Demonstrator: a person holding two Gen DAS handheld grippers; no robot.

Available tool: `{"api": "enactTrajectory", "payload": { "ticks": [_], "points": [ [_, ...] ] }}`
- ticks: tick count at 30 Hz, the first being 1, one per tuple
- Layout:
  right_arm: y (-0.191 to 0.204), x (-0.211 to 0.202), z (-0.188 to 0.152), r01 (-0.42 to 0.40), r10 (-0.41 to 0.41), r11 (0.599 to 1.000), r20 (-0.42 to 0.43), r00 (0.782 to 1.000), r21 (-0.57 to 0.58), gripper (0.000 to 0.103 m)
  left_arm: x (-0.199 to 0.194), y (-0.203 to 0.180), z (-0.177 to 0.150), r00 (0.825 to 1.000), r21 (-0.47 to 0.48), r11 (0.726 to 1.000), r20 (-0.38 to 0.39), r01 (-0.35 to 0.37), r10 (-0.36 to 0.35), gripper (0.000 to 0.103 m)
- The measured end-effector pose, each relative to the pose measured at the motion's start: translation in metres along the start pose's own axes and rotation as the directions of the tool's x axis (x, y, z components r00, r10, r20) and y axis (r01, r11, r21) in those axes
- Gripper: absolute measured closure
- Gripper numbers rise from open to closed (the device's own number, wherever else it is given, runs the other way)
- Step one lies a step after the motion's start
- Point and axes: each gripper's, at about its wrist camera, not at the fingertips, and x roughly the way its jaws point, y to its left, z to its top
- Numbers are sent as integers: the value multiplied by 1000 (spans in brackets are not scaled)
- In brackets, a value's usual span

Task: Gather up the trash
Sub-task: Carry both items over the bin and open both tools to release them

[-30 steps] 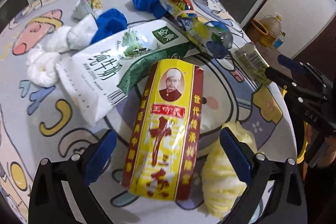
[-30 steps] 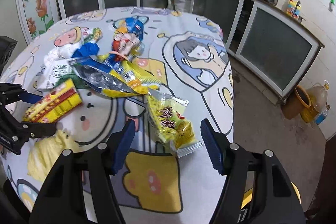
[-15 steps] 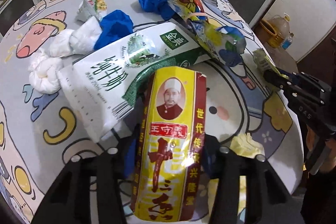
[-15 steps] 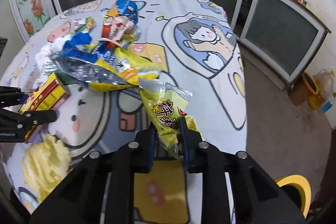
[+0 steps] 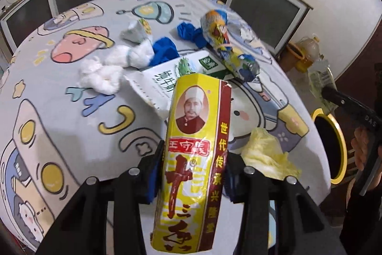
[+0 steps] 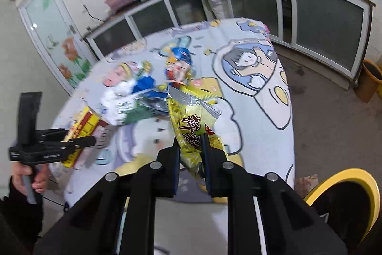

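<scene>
So the left wrist view gave the close look at the left gripper, which was clamped on a tall yellow and red spice box with a portrait and red characters printed on the front; its jaws had just been closing onto it. The box was held upright and lifted off the worktop, with a white milk carton, white tissue wads, blue gloves and a crumpled yellow wrapper left lying on the cartoon cloth behind it. The right wrist view was a bit blurred but showed what the other couldn't: the right gripper pinched narrow on a yellow snack packet with a silver crimped top edge, jaws just closed in, packet raised above the worktop edge. From there the left gripper was also seen from the side, gripped in a hand with a dark sleeve, the box sticking out past its fingers. A yellow-rimmed bin was caught low at the right.
</scene>
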Motion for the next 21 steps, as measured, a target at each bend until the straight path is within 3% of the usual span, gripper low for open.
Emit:
{"api": "enactTrajectory", "payload": {
  "ticks": [5,13,21],
  "points": [
    [19,-27,-12,-53,53,999,30,998,0,86,-18,12,-14,999,-2,1000,35,0,0,63],
    [28,-50,-45,-55,54,998,49,997,27,86,-35,11,-33,996,-8,999,76,44,-43,63],
    [8,-74,-69,-11,4,997,81,997,81,86,-41,-24,-35,991,44,995,97,85,-89,63]
  ]
}}
